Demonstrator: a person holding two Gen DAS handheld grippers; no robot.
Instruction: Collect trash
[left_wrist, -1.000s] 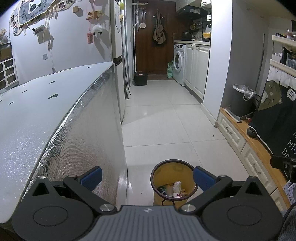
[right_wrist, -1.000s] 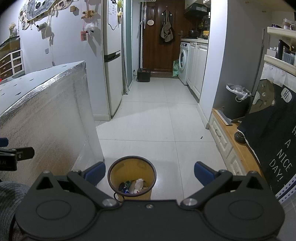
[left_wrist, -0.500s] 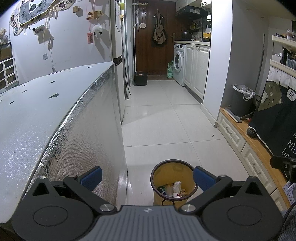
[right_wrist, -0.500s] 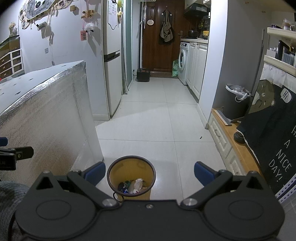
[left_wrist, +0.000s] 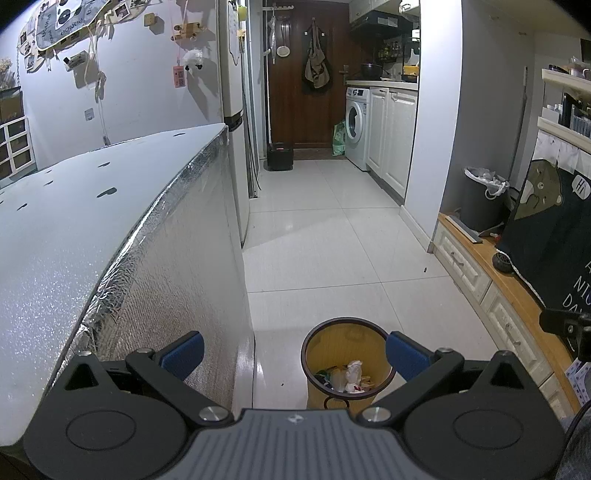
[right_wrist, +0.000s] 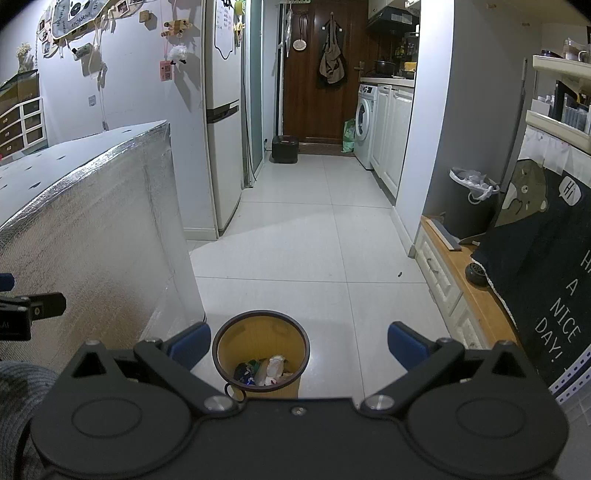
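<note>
The left gripper (left_wrist: 293, 352) is held above the white tiled floor (left_wrist: 325, 236) with its blue-padded fingers (left_wrist: 183, 349) spread wide and nothing between them. The right gripper (right_wrist: 298, 345) is held likewise, its fingers (right_wrist: 406, 345) fully apart and empty.

A small yellow wastebasket (left_wrist: 347, 363) with a dark rim is seen standing on the floor below both grippers, just beside the corner of a table (left_wrist: 74, 236) covered in silver foil sheeting. In the left wrist view the wastebasket lies toward the right finger; in the right wrist view (right_wrist: 261, 356) it lies just beside the left finger. Crumpled white paper and other mixed trash (left_wrist: 349, 376) are seen at its bottom (right_wrist: 264, 371).

Farther down the corridor a refrigerator (right_wrist: 221, 147), a washing machine (left_wrist: 356, 127) and a brown door (right_wrist: 317, 74) are visible. A dark bin lined with a white bag (left_wrist: 482, 199) is placed by the right wall, near a low wooden cabinet (right_wrist: 454, 284).
</note>
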